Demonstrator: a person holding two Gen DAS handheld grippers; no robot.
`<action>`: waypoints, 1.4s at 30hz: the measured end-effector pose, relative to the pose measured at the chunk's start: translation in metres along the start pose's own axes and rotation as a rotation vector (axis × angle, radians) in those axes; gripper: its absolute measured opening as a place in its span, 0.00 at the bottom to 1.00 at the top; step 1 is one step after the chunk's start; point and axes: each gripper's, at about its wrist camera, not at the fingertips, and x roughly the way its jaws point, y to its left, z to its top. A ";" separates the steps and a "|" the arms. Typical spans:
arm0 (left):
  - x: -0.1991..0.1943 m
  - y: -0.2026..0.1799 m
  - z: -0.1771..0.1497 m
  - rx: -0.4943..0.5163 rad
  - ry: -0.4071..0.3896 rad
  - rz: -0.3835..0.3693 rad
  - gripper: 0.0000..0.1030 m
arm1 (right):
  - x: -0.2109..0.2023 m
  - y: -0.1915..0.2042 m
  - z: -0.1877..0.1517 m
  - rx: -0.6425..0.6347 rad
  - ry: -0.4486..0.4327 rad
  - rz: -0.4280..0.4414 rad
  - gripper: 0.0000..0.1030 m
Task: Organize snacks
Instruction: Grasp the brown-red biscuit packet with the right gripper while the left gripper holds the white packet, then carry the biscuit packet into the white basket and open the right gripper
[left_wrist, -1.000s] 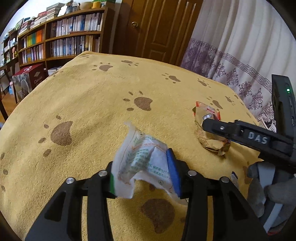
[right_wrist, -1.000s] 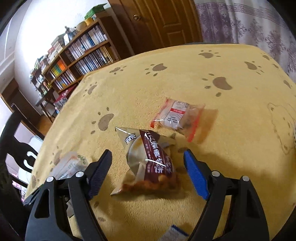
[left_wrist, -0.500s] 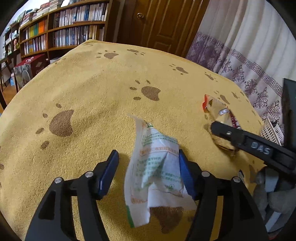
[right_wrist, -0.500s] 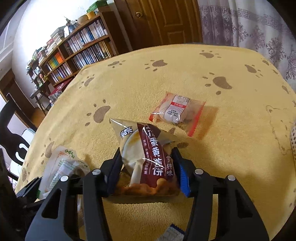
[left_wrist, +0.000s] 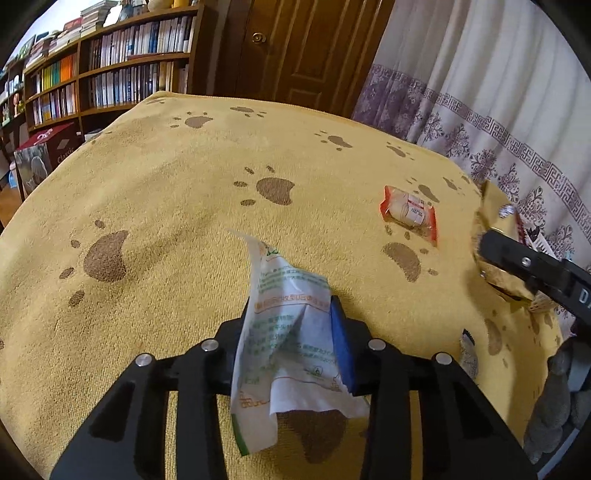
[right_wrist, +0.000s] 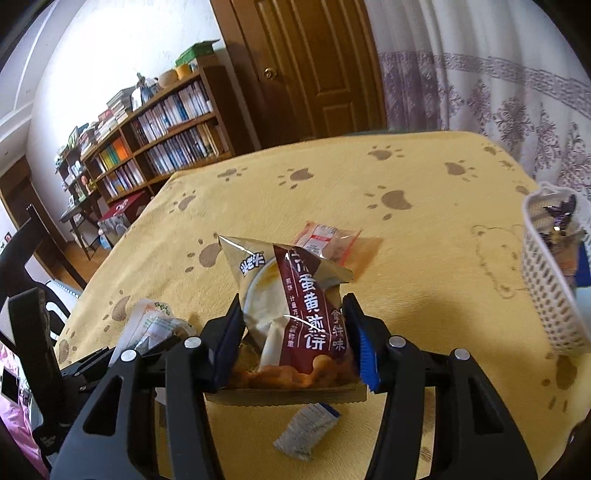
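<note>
Two packets: each gripped, one per gripper; two more lie loose on the cloth
Basket: white slotted basket (right_wrist: 546, 295) at the right edge of the right wrist view; dark purple wrapper and other packets inside, contents partly hidden
Cloth: yellow paw-print tablecloth (left_wrist: 166, 206); far half bare; far edge drops toward the bookshelf (left_wrist: 110, 74) and door; curtain along the right side
Left gripper (left_wrist: 291, 332): jaws closing on the white-green packet (left_wrist: 288, 325); pads press its sides; packet crumpled, top corner sticks up past the tips, bottom hangs below the jaws
Right gripper (right_wrist: 295, 332): clamped on the brown-gold cracker packet (right_wrist: 295, 306); packet upright between the blue pads, raised off the cloth
Loose: red-edged clear packet (left_wrist: 410, 214) flat on the cloth, beyond the cracker packet, apart from both grippers; small white-blue sachet (right_wrist: 306, 432) on the cloth just under the right gripper
Side by side: left gripper just left of the right one, near the cloth's near edge
</note>
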 end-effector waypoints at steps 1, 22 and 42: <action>-0.001 0.000 0.000 -0.001 -0.005 -0.003 0.37 | -0.004 -0.002 0.000 0.005 -0.010 -0.003 0.53; -0.006 -0.004 0.002 -0.002 -0.041 -0.012 0.37 | -0.075 -0.108 0.040 0.155 -0.217 -0.249 0.53; -0.003 -0.004 0.001 0.003 -0.033 -0.005 0.37 | -0.093 -0.167 0.019 0.218 -0.283 -0.469 0.74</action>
